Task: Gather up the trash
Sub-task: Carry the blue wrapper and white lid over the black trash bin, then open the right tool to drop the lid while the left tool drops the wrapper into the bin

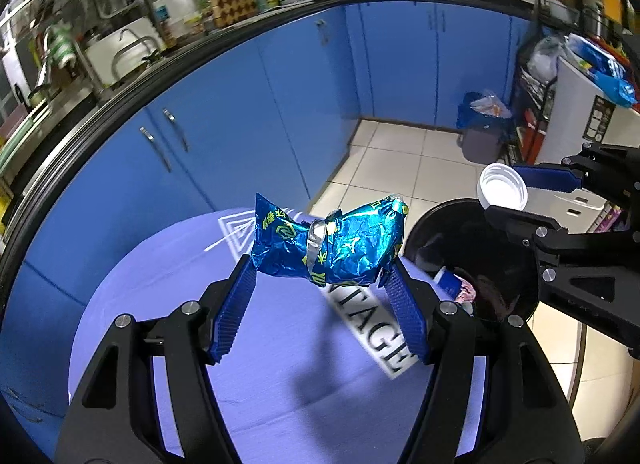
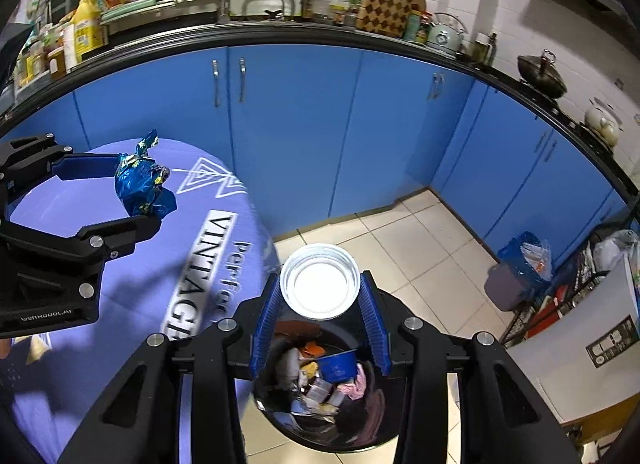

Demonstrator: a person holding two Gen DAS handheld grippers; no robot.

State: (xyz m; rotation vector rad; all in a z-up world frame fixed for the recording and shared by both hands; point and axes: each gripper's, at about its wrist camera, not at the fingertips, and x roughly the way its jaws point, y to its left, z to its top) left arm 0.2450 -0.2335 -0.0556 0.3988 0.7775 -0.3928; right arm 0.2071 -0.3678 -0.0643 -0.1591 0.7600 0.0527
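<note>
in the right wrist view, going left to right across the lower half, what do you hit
left gripper shut on the blue foil wrapper → purple tablecloth with white lettering → white lid in the right gripper, above the black trash bin → grey bin with blue bag on the floor → white appliance

**Camera placement: two wrist fisheyes above the table edge**

The left wrist view is looking forward and downward along its left gripper point(image 1: 324, 264), close above the purple tablecloth point(image 1: 160, 304), and is facing the blue cabinets point(image 1: 240, 111). The right wrist view is looking steeply down along its right gripper point(image 2: 320, 284), close over the black trash bin point(image 2: 372, 424). Both views are sharing the tablecloth, the bin, the cabinets, the tiled floor point(image 2: 420, 248) and each other's gripper at the frame edge.
</note>
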